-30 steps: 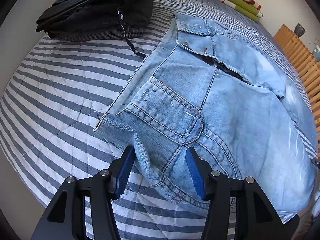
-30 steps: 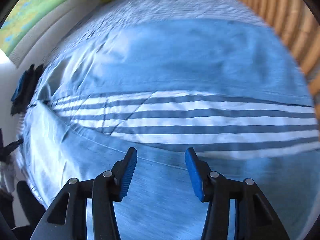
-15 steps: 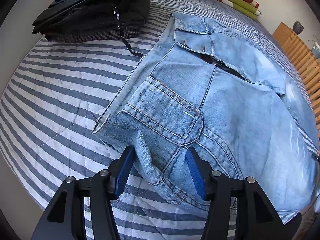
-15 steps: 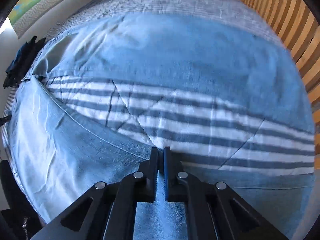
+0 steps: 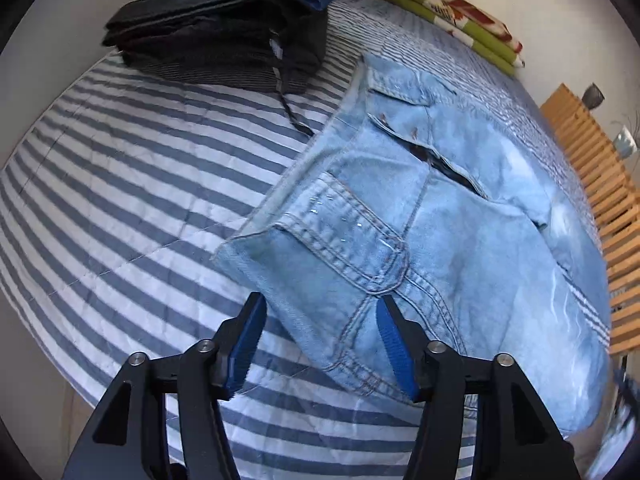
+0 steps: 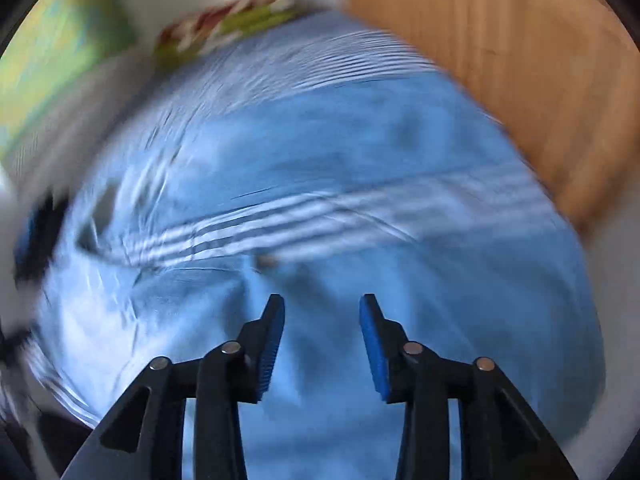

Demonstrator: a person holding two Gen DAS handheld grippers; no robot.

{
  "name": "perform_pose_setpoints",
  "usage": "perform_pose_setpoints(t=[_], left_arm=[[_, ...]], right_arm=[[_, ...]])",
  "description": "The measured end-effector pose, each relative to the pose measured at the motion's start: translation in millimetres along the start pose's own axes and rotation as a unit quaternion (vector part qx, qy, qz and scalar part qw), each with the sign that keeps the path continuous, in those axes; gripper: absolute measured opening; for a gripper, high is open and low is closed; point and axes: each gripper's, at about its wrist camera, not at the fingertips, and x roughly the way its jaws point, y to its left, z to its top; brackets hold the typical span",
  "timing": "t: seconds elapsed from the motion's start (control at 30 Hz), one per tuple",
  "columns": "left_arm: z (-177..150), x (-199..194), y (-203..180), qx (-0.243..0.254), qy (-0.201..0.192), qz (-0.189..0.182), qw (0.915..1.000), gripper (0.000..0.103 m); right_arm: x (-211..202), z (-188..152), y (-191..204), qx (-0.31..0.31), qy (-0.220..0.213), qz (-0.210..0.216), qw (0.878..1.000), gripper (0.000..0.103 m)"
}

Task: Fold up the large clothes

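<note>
Light blue jeans (image 5: 460,232) lie spread on the striped bedspread (image 5: 120,200), waistband end nearest in the left wrist view. My left gripper (image 5: 320,298) hovers over the near waistband corner. A raised fold of denim sits between its jaws, which are opening, and the pads do not press on it. The right wrist view is blurred by motion. There the two legs of the jeans (image 6: 360,140) lie across the bed with a striped strip between them. My right gripper (image 6: 322,298) is above the nearer leg, jaws opening, with nothing between them.
A stack of folded dark clothes with a blue piece on top (image 5: 224,36) sits at the far left of the bed. A folded green and red blanket (image 5: 452,20) lies by the wall. A wooden slatted frame (image 5: 592,176) borders the right side.
The left jaws have spread wider and the gripper has drawn back a little. The right gripper, shut half a second ago, has opened and swung quickly across the jeans.
</note>
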Motion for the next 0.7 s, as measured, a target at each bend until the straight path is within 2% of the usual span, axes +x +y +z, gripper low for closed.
perform_pose_setpoints(t=[0.13,0.27,0.33,0.37,0.4,0.47,0.53,0.7], left_arm=[[-2.4,-2.5,11.2,-0.029,0.002,-0.012,0.9995,0.067],[-6.2,2.6,15.3,-0.058,0.009,-0.026,0.9979,0.074],[-7.1,9.9,12.7,-0.064,0.018,-0.032,0.9973,0.072],[-7.0,14.4,8.9,-0.062,0.023,-0.036,0.9971,0.065],[-6.7,18.1,4.5,-0.057,0.026,-0.031,0.9976,0.037],[-4.8,22.4,-8.1,-0.027,0.023,0.022,0.9991,0.015],[-2.0,19.2,-10.5,-0.033,0.018,0.017,0.9992,0.011],[0.0,7.2,-14.0,-0.023,0.007,0.017,0.9996,0.009]], right_arm=[[-40.5,-59.8,-75.3,0.123,-0.025,-0.035,0.992,0.036],[-53.6,-116.1,-139.5,0.240,-0.022,-0.040,0.970,0.037],[-52.0,-132.2,-161.0,0.273,-0.014,-0.051,0.961,0.037],[-49.0,-138.8,-167.8,0.288,-0.013,-0.054,0.956,0.037],[-48.2,-143.8,-172.5,0.299,-0.015,-0.053,0.953,0.037],[-44.9,-148.0,-181.6,0.323,-0.023,-0.044,0.945,0.039],[-41.8,-149.9,-190.9,0.347,-0.036,-0.025,0.937,0.042],[-30.1,-145.1,-204.3,0.402,-0.070,0.040,0.912,0.047]])
